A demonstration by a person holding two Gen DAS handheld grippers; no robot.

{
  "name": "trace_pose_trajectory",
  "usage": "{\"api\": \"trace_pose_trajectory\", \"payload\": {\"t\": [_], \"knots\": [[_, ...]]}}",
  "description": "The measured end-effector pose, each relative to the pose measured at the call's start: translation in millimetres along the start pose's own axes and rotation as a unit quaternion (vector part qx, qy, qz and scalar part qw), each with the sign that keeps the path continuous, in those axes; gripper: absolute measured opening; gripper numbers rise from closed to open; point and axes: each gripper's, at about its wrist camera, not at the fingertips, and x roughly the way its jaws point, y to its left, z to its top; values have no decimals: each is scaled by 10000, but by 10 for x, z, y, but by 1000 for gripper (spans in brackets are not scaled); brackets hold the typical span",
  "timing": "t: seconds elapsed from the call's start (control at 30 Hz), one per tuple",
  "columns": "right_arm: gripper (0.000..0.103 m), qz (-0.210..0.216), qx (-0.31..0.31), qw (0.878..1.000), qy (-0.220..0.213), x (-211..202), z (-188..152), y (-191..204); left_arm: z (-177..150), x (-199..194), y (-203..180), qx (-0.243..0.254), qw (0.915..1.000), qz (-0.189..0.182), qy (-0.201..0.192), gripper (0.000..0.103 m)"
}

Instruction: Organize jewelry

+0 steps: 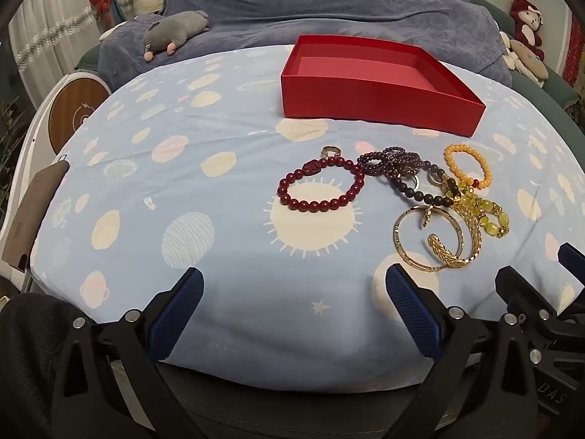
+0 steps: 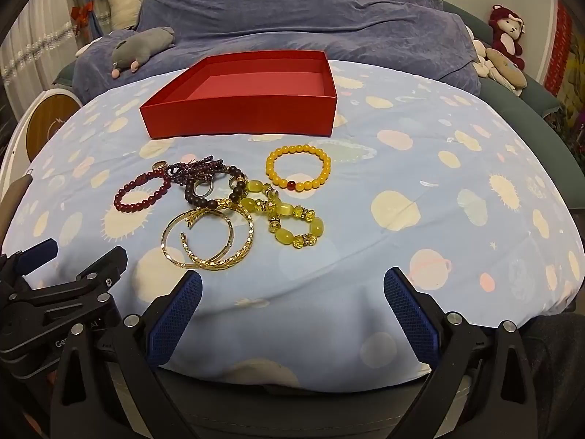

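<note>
An open, empty red box (image 1: 376, 104) (image 2: 241, 119) stands on the blue planet-print cloth (image 1: 219, 219) (image 2: 420, 190). In front of it lies a jewelry pile: a dark red bead bracelet (image 1: 310, 206) (image 2: 126, 203), purple beads (image 1: 380, 159) (image 2: 197, 168), an orange-yellow bead bracelet (image 1: 453, 168) (image 2: 298, 184), a yellow-green stone bracelet (image 1: 490, 216) (image 2: 289, 236) and gold bangles (image 1: 416, 259) (image 2: 208, 263). My left gripper (image 1: 294, 281) is open and empty, near the front edge, below the pile. My right gripper (image 2: 292, 281) is open and empty, just below-right of the bangles.
A grey blanket (image 1: 329, 3) (image 2: 310, 11) and plush toys (image 1: 172, 33) (image 2: 140, 49) lie behind the cloth. A round wooden-faced device (image 1: 73, 109) is at the left. More plush toys (image 2: 506, 36) sit at the far right.
</note>
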Motion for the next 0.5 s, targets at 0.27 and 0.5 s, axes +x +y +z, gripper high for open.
{"api": "trace_pose_trajectory", "payload": {"t": [0.27, 0.5], "knots": [[96, -2, 8, 10000, -26, -15, 7, -18, 29, 5, -18, -15, 10000, 50, -42, 95], [96, -11, 9, 10000, -45, -13, -5, 7, 15, -27, 8, -17, 10000, 25, -70, 95]]}}
